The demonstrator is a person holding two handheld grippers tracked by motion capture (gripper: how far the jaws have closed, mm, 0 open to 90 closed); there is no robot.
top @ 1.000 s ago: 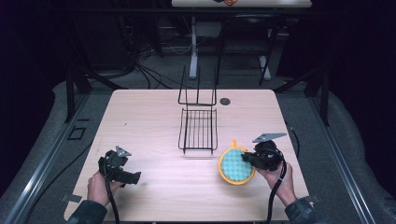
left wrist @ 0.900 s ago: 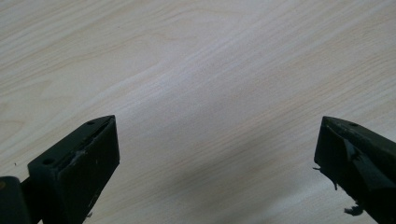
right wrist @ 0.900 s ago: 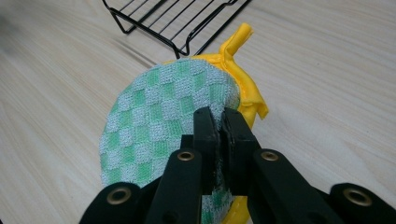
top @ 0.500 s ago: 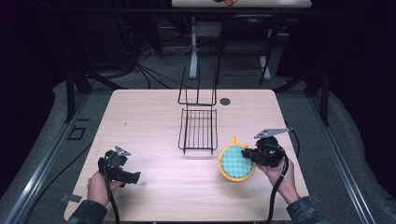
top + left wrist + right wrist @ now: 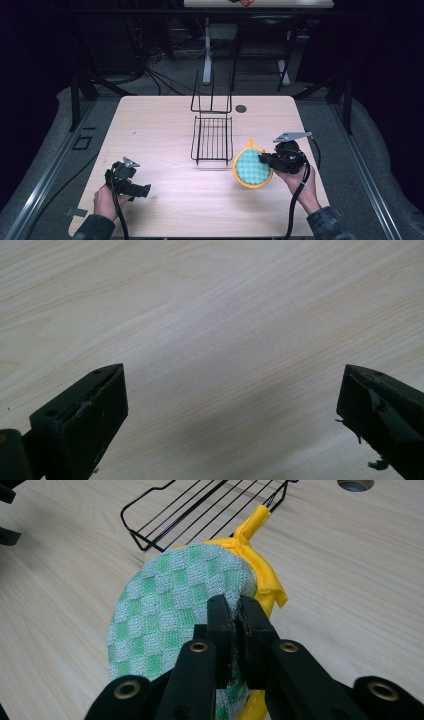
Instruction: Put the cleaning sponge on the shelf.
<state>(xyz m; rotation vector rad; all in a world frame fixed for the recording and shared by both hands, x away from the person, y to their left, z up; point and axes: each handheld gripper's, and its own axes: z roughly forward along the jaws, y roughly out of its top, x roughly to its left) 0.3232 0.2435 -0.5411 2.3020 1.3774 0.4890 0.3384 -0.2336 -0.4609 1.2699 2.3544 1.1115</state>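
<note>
Carrying the pot holder toward the wire rack

Our right claw (image 5: 234,625) is pinched tight on the edge of the green-checked, yellow-trimmed pot holder (image 5: 175,615), which hangs upright just beside the front right corner of the wire rack (image 5: 212,137) on the counter (image 5: 165,125). We judge it best to keep the pinch firm, lift so the lower rim clears the rack's wire edge, then lay it flat inside. Our left claw (image 5: 230,405) hovers wide open and empty over bare wood, well apart.

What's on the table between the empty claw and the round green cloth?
Only bare table: in the high view nothing lies between the left gripper and the pot holder.
</note>
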